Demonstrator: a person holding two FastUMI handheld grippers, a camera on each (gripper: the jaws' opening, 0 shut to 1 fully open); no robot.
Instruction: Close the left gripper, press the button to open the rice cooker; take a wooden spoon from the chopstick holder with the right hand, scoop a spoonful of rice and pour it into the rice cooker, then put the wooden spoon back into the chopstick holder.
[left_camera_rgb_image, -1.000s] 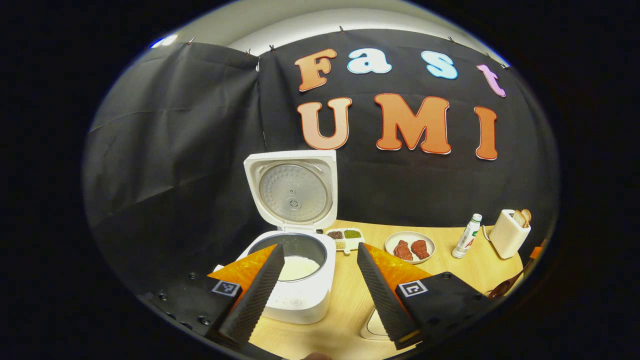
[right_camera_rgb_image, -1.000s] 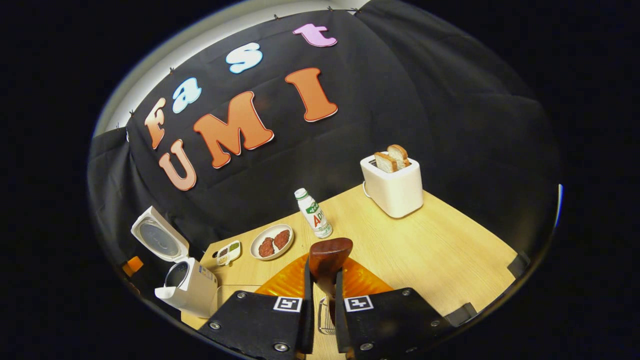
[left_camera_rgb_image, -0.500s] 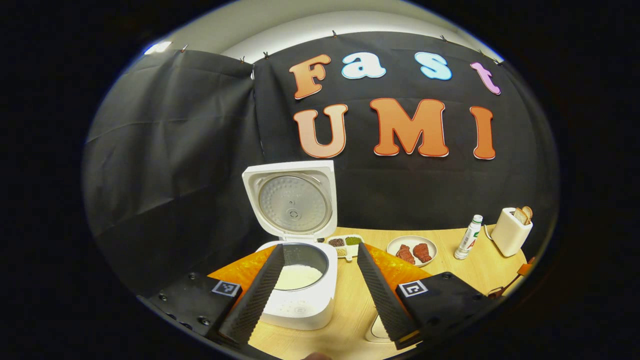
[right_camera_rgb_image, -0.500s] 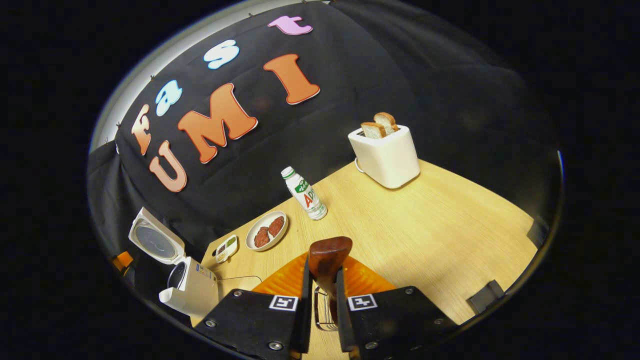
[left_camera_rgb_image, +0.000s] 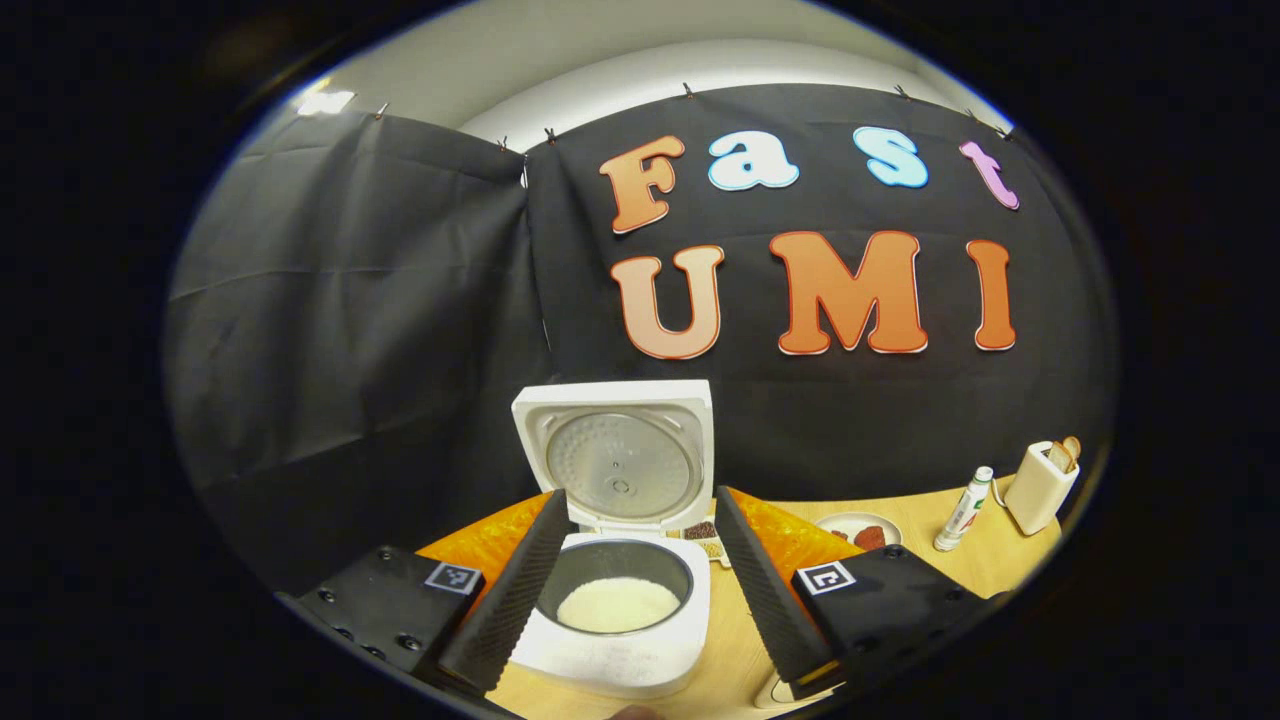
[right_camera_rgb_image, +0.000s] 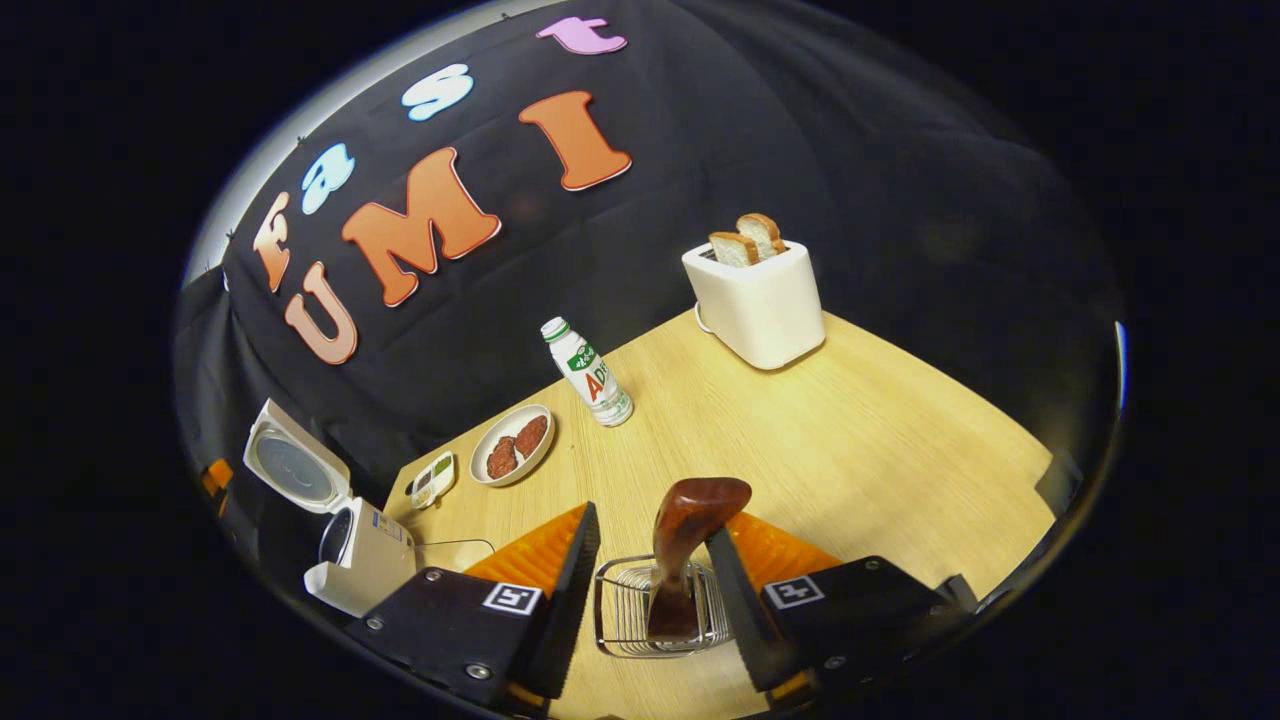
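In the right gripper view the right tongs (right_camera_rgb_image: 645, 560) are spread, with the wire holder (right_camera_rgb_image: 655, 610) standing between the fingers on the pale wood-grain counter (right_camera_rgb_image: 850, 440). The spoon (right_camera_rgb_image: 688, 545) stands in the holder, its glossy brown bowl up, leaning toward the right finger; contact cannot be told. Farther off are a round plate (right_camera_rgb_image: 512, 443) with two reddish pieces, a small bottle (right_camera_rgb_image: 585, 372), and a boxy toaster (right_camera_rgb_image: 757, 300) with two slices.

In the left gripper view the left tongs (left_camera_rgb_image: 640, 555) are spread, their ribbed fingers (left_camera_rgb_image: 510, 600) framing the white cooker (left_camera_rgb_image: 620, 620). Its square lid (left_camera_rgb_image: 620, 455) stands up, and white rice (left_camera_rgb_image: 618, 604) lies in the round metal pot.
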